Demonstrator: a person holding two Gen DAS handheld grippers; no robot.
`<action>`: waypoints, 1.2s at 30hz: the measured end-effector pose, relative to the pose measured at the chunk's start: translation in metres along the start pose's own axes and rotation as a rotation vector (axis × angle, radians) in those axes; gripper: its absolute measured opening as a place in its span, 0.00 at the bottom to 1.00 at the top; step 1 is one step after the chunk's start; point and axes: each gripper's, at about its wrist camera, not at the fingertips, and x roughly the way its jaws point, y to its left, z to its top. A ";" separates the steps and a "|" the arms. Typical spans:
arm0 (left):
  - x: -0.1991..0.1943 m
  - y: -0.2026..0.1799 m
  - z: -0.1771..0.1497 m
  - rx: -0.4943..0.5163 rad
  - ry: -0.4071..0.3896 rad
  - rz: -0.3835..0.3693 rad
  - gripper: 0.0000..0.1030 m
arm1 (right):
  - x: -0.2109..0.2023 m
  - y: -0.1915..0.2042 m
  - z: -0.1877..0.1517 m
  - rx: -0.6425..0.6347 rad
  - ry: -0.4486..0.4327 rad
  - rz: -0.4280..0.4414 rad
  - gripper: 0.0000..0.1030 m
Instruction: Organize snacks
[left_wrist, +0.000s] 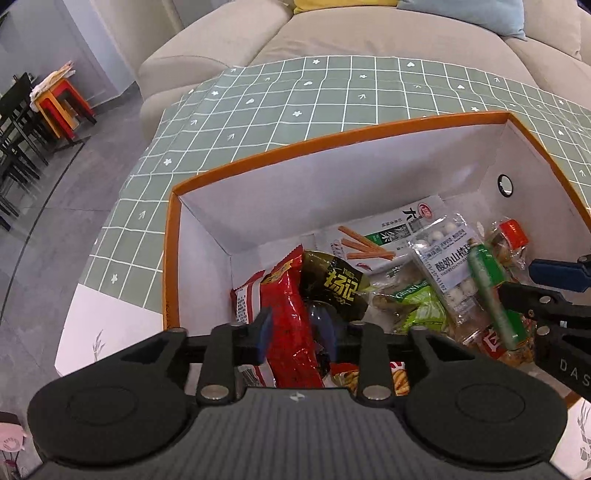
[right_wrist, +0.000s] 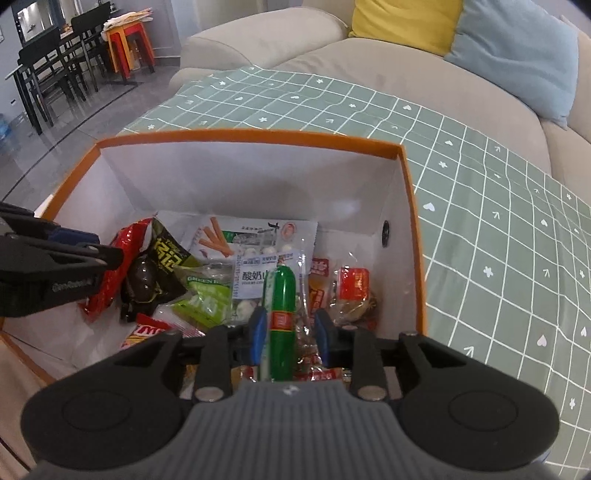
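**Left wrist view: two snacks held over a box already well filled**

Left wrist view shows the left tool (left_wrist: 295, 332) low over the orange-rimmed box (left_wrist: 332, 142), its blue pads narrowed onto a red packet (left_wrist: 291, 325) that stands on end between them. The packet's lower end is hidden behind the tool body, so I cannot tell whether it rests on the heap or hangs free.

From the right wrist view, the right tool (right_wrist: 290, 332) is closed part-way around a green sausage stick (right_wrist: 282, 314) in a clear wrapper, the stick pointing forward along the fingers and above the snacks underneath.

Inside the box lie a white pouch printed with orange sticks (right_wrist: 255, 232) against the far wall, a clear pack of white balls (right_wrist: 255, 280), a light green bag (right_wrist: 203, 299), a dark packet with yellow lettering (right_wrist: 162, 266), and several small red-labelled sweets (right_wrist: 354, 284) toward the right wall. They overlap loosely, in no clear order.

The checked green cloth (right_wrist: 498, 221) covering the desk shows no loose snacks in either view, though much of it is out of sight. My judgement is that the gathering is close to finished: most snacks sit in the box, and what remains is to set down the red packet and the green stick. Any tidying of the pile would come after that.
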 end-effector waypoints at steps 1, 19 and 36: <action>-0.002 -0.001 0.000 0.002 -0.004 0.003 0.53 | -0.002 0.000 0.000 -0.001 0.000 0.002 0.30; -0.119 -0.007 -0.008 -0.010 -0.430 -0.042 0.82 | -0.108 -0.004 0.001 0.022 -0.239 0.006 0.83; -0.171 -0.012 -0.050 -0.144 -0.597 -0.137 0.88 | -0.210 -0.011 -0.052 0.059 -0.479 -0.068 0.96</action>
